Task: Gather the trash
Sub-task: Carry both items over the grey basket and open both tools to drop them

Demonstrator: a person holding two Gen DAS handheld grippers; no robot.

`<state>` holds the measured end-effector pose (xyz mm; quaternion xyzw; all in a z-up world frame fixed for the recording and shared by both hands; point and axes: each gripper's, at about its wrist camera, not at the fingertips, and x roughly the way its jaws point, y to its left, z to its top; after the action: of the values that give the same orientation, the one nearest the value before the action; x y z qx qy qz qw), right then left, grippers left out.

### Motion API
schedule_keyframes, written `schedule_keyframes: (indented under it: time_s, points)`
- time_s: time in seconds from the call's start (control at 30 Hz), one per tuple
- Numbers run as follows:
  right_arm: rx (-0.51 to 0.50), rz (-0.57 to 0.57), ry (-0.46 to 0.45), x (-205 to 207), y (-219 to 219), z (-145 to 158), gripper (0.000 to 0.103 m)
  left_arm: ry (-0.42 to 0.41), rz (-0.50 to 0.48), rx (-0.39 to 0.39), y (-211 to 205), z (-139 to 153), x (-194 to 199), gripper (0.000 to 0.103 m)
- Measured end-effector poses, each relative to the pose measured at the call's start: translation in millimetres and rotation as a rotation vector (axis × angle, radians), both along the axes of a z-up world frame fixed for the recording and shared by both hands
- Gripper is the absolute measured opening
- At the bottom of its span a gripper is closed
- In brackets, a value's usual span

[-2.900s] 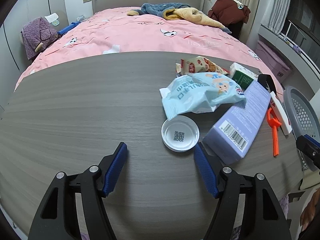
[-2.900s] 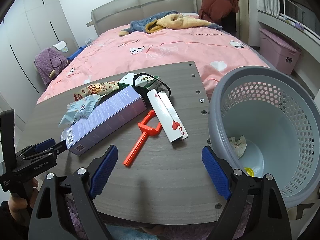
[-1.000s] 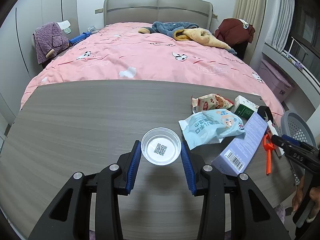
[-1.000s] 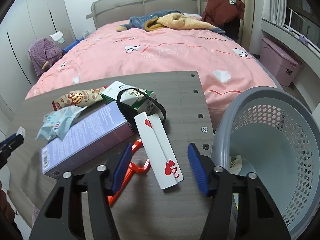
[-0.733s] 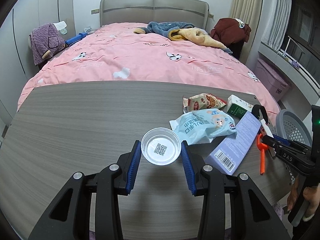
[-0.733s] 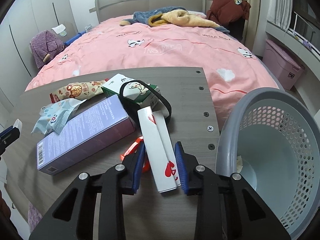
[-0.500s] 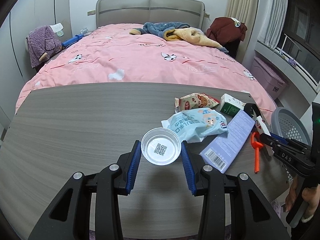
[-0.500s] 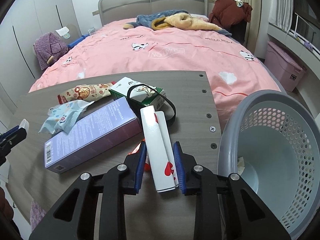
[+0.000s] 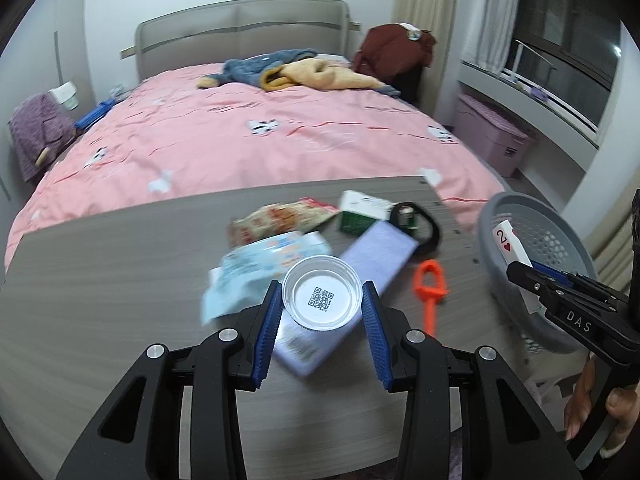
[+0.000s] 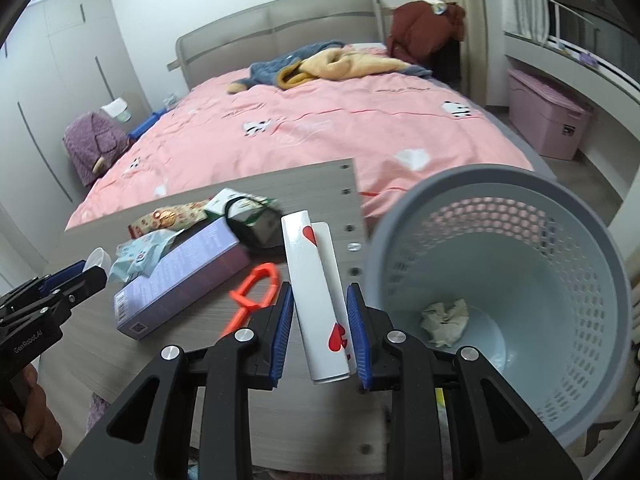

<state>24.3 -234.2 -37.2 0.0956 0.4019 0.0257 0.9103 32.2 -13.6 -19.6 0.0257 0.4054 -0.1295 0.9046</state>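
My left gripper is shut on a clear plastic lid with a QR code and holds it above the table, over the purple box. My right gripper is shut on a white card box with red hearts, lifted off the table beside the grey perforated basket. The card box also shows in the left wrist view, at the basket's rim. Crumpled paper lies in the basket's bottom.
On the grey table lie a light blue wrapper, a snack packet, a green-white carton, a black strap and an orange plastic tool. A pink bed lies beyond the table.
Both grippers lifted their loads and moved right. The lid now hangs over the purple box, and the card box has left the table and reached the basket's side.
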Motion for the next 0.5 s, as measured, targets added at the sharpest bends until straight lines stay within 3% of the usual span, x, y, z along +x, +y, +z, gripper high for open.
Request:
schedule_keyframes:
  time_s: [0.5]
  points:
    - [0.016, -0.244, 0.018, -45, -122, -8, 0.028, 0.031, -0.322, -0.020, -161, -5, 8, 0.039]
